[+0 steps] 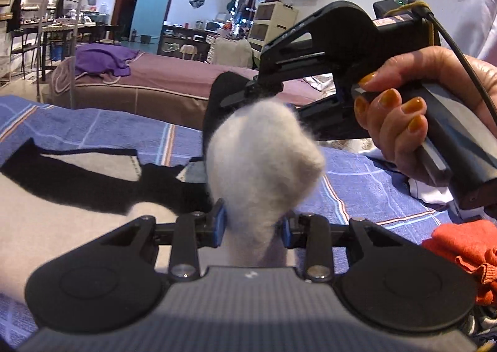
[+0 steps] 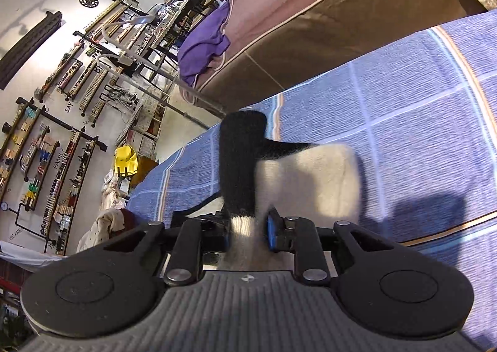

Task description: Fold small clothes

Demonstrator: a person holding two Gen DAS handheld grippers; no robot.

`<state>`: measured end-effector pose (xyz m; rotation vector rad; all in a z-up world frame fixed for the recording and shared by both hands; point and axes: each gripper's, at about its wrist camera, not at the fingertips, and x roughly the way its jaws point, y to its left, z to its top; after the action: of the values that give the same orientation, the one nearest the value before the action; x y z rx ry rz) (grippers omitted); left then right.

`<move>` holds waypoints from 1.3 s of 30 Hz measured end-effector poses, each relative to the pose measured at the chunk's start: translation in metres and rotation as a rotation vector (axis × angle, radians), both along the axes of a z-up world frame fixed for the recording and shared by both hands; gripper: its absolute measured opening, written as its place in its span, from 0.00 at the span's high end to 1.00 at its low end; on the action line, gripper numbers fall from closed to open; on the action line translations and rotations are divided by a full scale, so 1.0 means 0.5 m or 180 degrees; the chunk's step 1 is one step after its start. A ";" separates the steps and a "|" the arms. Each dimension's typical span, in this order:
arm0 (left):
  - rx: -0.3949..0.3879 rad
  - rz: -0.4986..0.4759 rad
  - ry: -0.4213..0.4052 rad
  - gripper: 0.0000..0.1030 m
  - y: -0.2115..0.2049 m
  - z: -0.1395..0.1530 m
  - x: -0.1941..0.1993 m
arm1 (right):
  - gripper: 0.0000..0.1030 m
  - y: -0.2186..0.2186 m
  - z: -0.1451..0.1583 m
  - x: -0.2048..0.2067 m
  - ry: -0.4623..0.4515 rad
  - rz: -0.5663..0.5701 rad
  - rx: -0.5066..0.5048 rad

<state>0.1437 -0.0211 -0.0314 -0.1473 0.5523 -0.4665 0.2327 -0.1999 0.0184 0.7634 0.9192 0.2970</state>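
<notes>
Your fuzzy white-and-black garment [image 1: 264,150] hangs above the blue checked sheet [image 1: 93,125], pinched in both your left gripper [image 1: 253,224] and right gripper [image 2: 248,229]. Only the left view shows your hand [image 1: 413,116] and the orange cloth [image 1: 466,252].

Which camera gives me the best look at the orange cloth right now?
Left wrist: the orange cloth lies crumpled on the blue checked bedspread at the frame's right edge, partly cut off. The right wrist view shows none of it.
</notes>
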 end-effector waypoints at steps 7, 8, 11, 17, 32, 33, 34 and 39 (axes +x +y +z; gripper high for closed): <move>-0.0332 0.0288 0.0106 0.70 0.103 0.000 -0.001 | 0.71 0.116 0.005 0.050 0.0070 0.0234 -0.0227; -0.0375 0.0320 0.0099 0.70 0.117 0.002 -0.005 | 0.71 0.130 0.008 0.050 0.0061 0.0289 -0.0234; -0.0515 0.0463 0.0058 0.71 0.169 0.013 -0.016 | 0.72 0.185 0.020 0.056 -0.0003 0.0450 -0.0234; -0.0699 0.0818 -0.0045 0.71 0.289 0.036 -0.035 | 0.72 0.294 0.040 0.084 -0.0118 0.0737 -0.0193; -0.0882 0.1217 0.0389 0.70 0.424 -0.039 -0.046 | 0.72 0.432 -0.052 0.088 0.0095 0.1034 -0.0473; -0.0884 0.1217 0.0401 0.69 0.425 -0.043 -0.047 | 0.72 0.432 -0.057 0.086 0.0106 0.1032 -0.0473; -0.0872 0.1220 0.0409 0.69 0.426 -0.045 -0.048 | 0.72 0.431 -0.061 0.084 0.0120 0.1033 -0.0472; -0.0891 0.1257 0.0453 0.66 0.439 -0.059 -0.056 | 0.69 0.430 -0.071 0.080 0.0149 0.1056 -0.0443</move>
<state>0.1154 0.1985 -0.0610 -0.5504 0.5786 -0.1457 0.2728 0.0149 -0.0172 0.4897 1.0997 0.5018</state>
